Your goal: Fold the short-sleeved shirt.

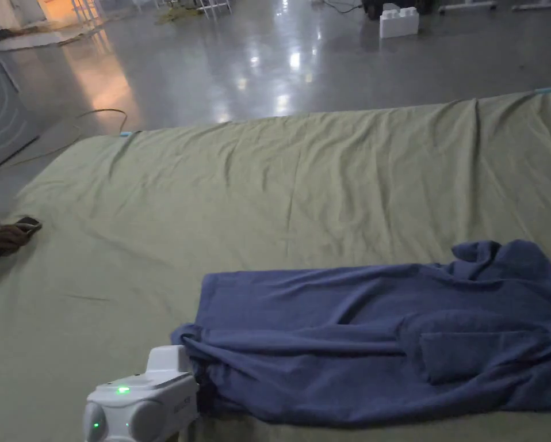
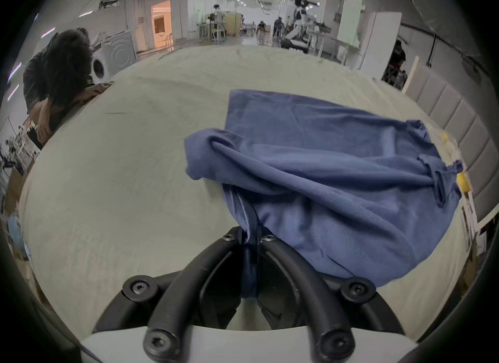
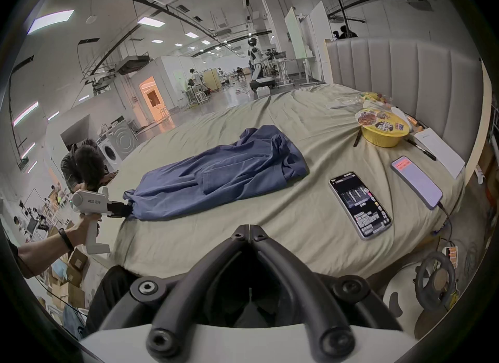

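A blue short-sleeved shirt [image 1: 378, 339] lies rumpled and partly folded lengthwise on the green sheet [image 1: 268, 190], toward the near right of the bed. My left gripper [image 2: 250, 236] is shut on the shirt's [image 2: 324, 179] near-left corner, with cloth pinched between its jaws. The right gripper view shows that left gripper [image 3: 127, 210] at the shirt's [image 3: 216, 177] left end, held by a hand. My right gripper [image 3: 249, 229] hangs shut and empty over the bed's near edge, apart from the shirt. The left gripper's white body [image 1: 145, 403] shows at the bottom of the head view.
Two phones [image 3: 360, 204] [image 3: 417, 181], a yellow bowl [image 3: 383, 129], pens and a white pad lie on the sheet right of the shirt, near the padded headboard [image 3: 405, 71]. Another person [image 2: 59, 77] leans on the bed's far left edge. Boxes stand on the floor.
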The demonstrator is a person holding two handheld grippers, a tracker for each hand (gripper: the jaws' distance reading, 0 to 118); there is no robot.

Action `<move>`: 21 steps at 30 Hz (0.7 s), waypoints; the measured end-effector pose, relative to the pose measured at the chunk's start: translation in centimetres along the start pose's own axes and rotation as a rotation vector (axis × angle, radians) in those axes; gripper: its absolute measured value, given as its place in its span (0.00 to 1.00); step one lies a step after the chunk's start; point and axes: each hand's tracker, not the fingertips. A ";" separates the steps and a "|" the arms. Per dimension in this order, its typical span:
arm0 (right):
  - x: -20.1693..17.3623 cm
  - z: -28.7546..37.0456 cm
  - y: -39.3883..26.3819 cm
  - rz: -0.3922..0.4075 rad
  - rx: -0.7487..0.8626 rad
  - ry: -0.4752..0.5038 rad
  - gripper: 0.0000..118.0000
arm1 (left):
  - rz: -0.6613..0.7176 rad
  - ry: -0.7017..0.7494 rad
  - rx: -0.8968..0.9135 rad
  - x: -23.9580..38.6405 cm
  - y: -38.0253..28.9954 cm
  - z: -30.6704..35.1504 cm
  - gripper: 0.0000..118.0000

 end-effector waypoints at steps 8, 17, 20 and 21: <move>5.1 -14.6 6.9 0.037 -0.091 -0.105 0.75 | -0.148 0.026 -0.097 0.9 0.9 -1.0 0.08; 7.0 -28.2 8.1 0.080 -0.316 -0.306 0.53 | -0.141 0.028 -0.119 1.0 1.0 -1.0 0.08; 3.8 -27.5 8.1 0.271 -0.323 -0.262 0.06 | -0.148 0.035 -0.112 1.4 0.8 -0.6 0.08; 3.2 -27.8 7.7 0.347 -0.347 -0.341 0.06 | -0.148 0.036 -0.112 1.7 1.0 -0.1 0.06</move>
